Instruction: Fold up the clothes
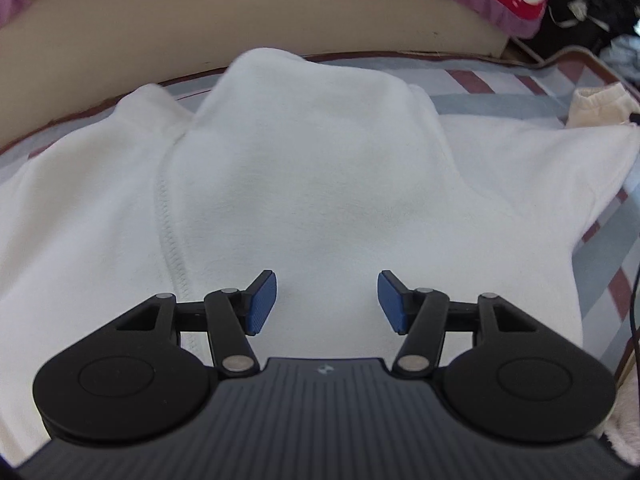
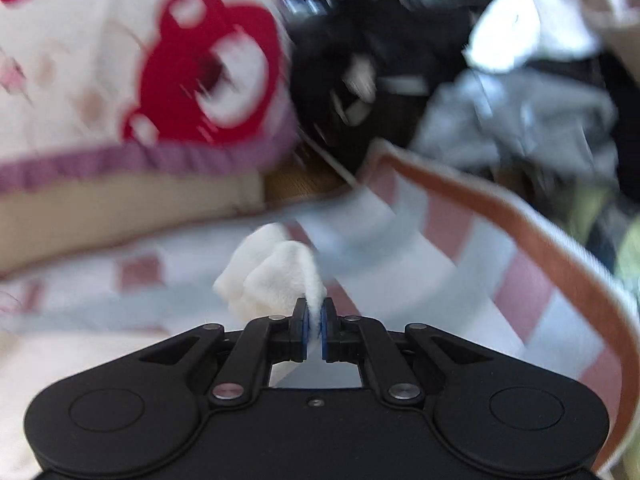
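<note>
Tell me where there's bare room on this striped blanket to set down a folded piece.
Little. The white garment covers most of the striped blanket. Bare blanket shows in a strip beyond it, below the beige board, and along its right edge beside the cream cloth. Past the blanket's brown border, the clothes pile is crowded.

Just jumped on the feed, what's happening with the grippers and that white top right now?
A person is folding a white garment spread on a striped blanket. The left gripper is open above the garment, gripping nothing. The right gripper is shut on a bunched bit of white fabric; that view is blurred.
</note>
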Action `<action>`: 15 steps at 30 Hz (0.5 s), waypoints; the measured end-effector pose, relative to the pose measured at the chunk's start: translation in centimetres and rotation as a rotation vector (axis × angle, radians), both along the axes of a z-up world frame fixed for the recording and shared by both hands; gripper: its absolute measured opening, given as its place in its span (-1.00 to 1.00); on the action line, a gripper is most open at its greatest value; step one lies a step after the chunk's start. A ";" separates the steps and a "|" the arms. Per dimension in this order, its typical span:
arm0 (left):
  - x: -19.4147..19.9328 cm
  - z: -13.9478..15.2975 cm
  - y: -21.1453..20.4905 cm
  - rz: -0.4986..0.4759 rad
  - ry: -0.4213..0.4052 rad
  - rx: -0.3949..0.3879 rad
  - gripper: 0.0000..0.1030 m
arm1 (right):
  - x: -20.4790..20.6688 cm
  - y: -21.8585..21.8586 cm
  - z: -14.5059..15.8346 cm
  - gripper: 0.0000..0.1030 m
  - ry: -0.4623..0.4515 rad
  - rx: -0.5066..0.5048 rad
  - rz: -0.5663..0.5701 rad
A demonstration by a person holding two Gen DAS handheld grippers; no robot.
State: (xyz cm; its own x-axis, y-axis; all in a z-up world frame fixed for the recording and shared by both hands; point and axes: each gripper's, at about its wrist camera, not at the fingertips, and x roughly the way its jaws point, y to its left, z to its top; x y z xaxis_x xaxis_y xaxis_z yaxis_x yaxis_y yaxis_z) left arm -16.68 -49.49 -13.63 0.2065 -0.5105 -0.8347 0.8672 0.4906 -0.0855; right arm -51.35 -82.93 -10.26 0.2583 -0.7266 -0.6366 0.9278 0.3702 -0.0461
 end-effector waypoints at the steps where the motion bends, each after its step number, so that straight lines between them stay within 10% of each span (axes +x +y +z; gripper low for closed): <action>1: -0.1 -0.1 -0.1 -0.004 -0.008 0.012 0.08 | -0.3 -0.2 -0.8 -0.90 -0.016 0.031 -0.035; 7: 0.0 -0.1 1.3 -0.036 -0.029 0.028 0.13 | -1.6 -2.6 -3.9 -0.45 -0.087 0.424 -0.351; 11: 1.6 1.3 3.6 0.007 -0.103 0.030 0.28 | 2.1 -0.4 -0.3 0.02 -0.167 0.349 -0.212; 15: 4.4 2.8 5.9 0.089 -0.169 0.036 0.46 | 9.2 1.5 3.6 0.02 -0.195 0.326 -0.019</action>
